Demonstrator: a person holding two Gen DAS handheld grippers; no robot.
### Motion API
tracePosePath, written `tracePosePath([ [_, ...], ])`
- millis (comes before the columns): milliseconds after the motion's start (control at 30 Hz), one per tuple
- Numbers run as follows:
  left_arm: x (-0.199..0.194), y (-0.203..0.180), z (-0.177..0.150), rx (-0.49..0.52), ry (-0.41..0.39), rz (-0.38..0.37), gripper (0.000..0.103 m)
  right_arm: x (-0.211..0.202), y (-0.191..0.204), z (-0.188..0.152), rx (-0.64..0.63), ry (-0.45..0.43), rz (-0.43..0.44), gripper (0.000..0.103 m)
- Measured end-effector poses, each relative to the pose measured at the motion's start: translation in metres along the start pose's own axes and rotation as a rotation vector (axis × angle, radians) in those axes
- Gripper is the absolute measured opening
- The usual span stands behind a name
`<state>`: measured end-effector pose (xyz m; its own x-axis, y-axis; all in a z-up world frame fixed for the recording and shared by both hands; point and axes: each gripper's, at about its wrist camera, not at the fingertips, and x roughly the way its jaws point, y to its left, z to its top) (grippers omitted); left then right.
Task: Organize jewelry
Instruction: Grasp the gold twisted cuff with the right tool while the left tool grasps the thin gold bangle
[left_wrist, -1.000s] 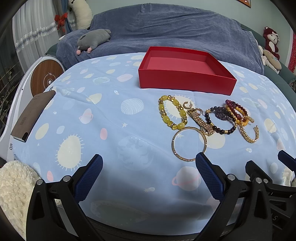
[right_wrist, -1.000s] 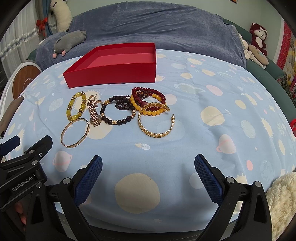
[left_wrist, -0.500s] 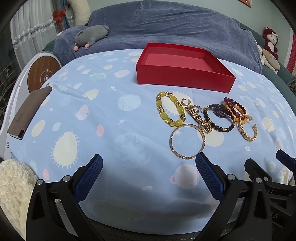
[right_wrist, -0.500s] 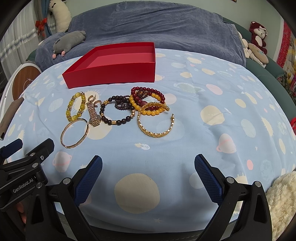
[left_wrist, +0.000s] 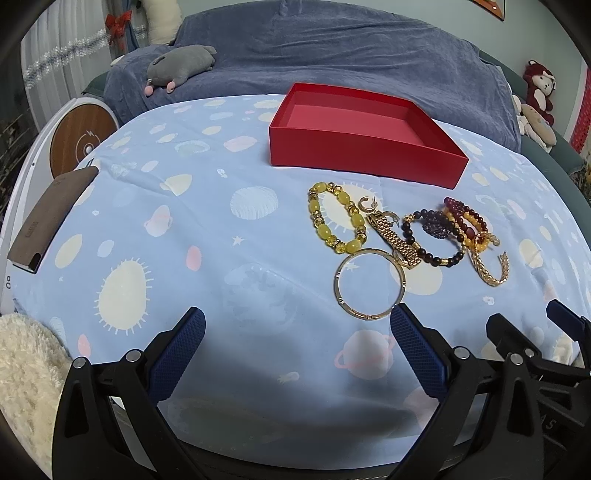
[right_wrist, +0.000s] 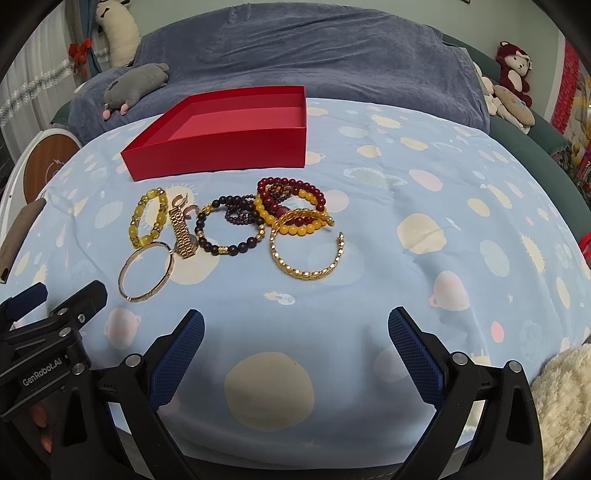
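An empty red box stands at the back of the blue patterned cloth. In front of it lie a yellow bead bracelet, a gold watch band, a thin gold bangle, a dark bead bracelet, red and orange bead bracelets, and an open gold cuff. My left gripper is open and empty, near the bangle. My right gripper is open and empty, in front of the cuff.
A brown case lies at the cloth's left edge by a white round device. A fluffy white fabric lies at the near corners. A grey plush rests on the blue sofa behind. Stuffed toys sit at right.
The left view has shifted slightly: the box and jewelry sit a little lower and more to the left in frame. The right gripper has barely moved. Both stay open.
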<state>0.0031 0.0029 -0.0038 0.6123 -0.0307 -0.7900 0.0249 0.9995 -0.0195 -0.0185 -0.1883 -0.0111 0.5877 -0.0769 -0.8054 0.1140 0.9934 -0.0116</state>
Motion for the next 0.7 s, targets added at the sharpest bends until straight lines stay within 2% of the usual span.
tracePosePath([
  [300,0.007,0.0,0.004,-0.009,0.029,0.009,0.096,0.018,-0.013,0.021,0.032,0.045,0.033,0.096],
  [500,0.015,-0.011,0.004,0.047,0.037,0.008,0.096,0.038,-0.015,0.034,0.035,0.084,0.05,0.094],
  [600,0.018,-0.011,0.004,0.041,0.049,0.0,0.096,0.046,-0.014,0.039,0.026,0.094,0.047,0.09],
  [700,0.023,-0.008,0.005,0.024,0.065,-0.004,0.096,0.056,-0.014,0.043,0.029,0.115,0.055,0.081],
])
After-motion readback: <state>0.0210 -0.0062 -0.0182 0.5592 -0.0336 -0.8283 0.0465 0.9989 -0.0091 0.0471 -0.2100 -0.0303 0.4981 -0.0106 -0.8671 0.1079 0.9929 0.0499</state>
